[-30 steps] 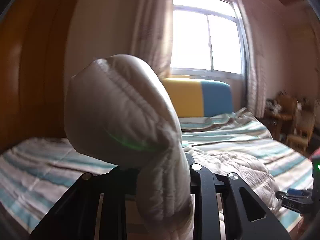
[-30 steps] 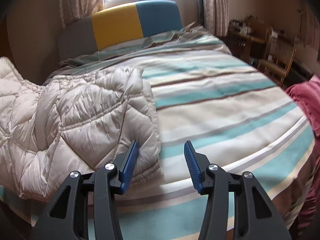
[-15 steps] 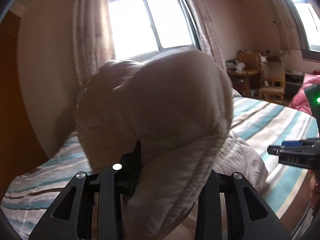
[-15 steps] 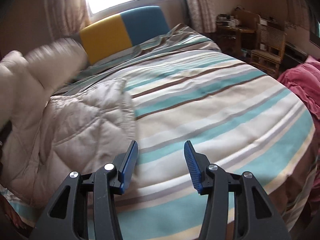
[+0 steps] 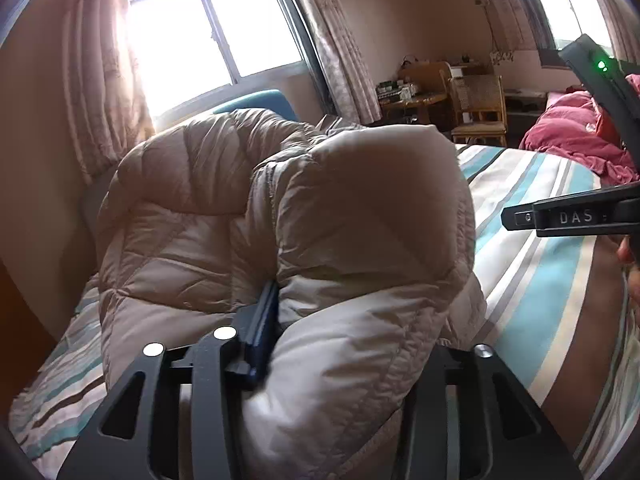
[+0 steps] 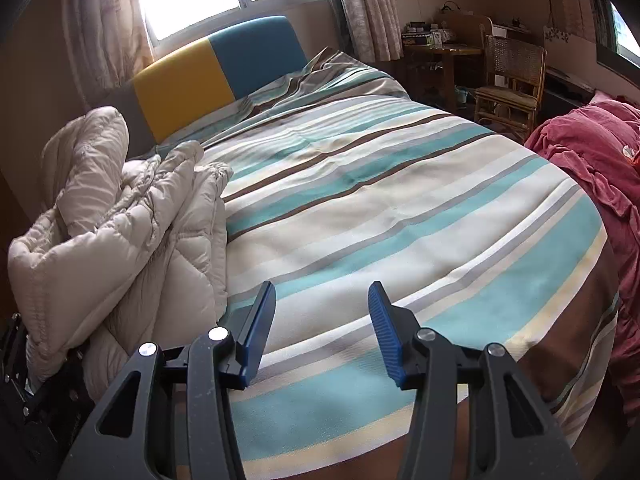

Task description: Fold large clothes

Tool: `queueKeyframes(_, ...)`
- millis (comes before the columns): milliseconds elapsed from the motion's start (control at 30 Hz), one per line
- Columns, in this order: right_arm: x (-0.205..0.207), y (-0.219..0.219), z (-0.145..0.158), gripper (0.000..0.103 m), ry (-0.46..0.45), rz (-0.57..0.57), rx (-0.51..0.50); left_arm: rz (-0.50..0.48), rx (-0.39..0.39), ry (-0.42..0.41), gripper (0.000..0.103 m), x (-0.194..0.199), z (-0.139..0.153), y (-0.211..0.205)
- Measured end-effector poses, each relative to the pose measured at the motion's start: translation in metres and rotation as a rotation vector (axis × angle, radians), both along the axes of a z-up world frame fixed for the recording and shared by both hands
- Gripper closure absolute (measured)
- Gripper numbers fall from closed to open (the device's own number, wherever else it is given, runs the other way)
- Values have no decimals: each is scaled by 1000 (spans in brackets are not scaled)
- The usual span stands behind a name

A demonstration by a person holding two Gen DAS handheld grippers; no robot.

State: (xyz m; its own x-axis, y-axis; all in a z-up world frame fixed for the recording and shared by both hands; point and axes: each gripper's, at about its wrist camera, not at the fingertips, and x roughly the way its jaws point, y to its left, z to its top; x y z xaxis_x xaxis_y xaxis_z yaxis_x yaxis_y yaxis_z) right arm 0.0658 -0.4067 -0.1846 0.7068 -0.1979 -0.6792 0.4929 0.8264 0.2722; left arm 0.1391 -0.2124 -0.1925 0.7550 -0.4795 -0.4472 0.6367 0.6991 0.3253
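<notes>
A cream quilted down jacket (image 5: 320, 240) fills the left wrist view, bunched up high. My left gripper (image 5: 344, 340) is shut on a thick fold of it; the right finger is hidden under the fabric. In the right wrist view the jacket (image 6: 132, 232) is heaped at the left side of the striped bed (image 6: 380, 208). My right gripper (image 6: 322, 320) is open and empty above the bed's near edge, to the right of the jacket. It also shows in the left wrist view (image 5: 568, 216) at the right.
A yellow and blue headboard (image 6: 212, 68) stands under the window. A red blanket (image 6: 592, 160) lies at the bed's right side. A wicker chair (image 6: 512, 80) and a wooden desk (image 6: 444, 48) stand at the back right.
My left gripper has swung to the right with the jacket fold, piling the jacket onto itself at the bed's left. My right gripper has drifted right, away from the jacket, still open.
</notes>
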Motion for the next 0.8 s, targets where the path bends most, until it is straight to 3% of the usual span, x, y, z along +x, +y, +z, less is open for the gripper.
queueKeyframes(133,0,3,6,55,-19,9,2,-3,-98,78,35,5,15,15)
queueKeyframes(200,1,5,10,55,-29,15,4,-11,-186,118,23,3,25,27)
queueKeyframes(367,6,16,22,54,-54,52,-19,-35,-348,149,16,-8,48,59)
queueKeyframes(433,9,22,29,54,-66,72,-25,12,-395,145,16,-6,57,80)
queueKeyframes(567,18,32,53,53,-112,114,-48,278,-537,203,16,28,64,137)
queueKeyframes(600,22,35,63,52,-130,133,-54,407,-574,214,16,43,63,159)
queueKeyframes(700,42,52,101,52,-198,193,-83,694,-636,239,16,86,60,207)
queueKeyframes(800,69,72,137,52,-257,262,-85,873,-663,242,16,126,56,233)
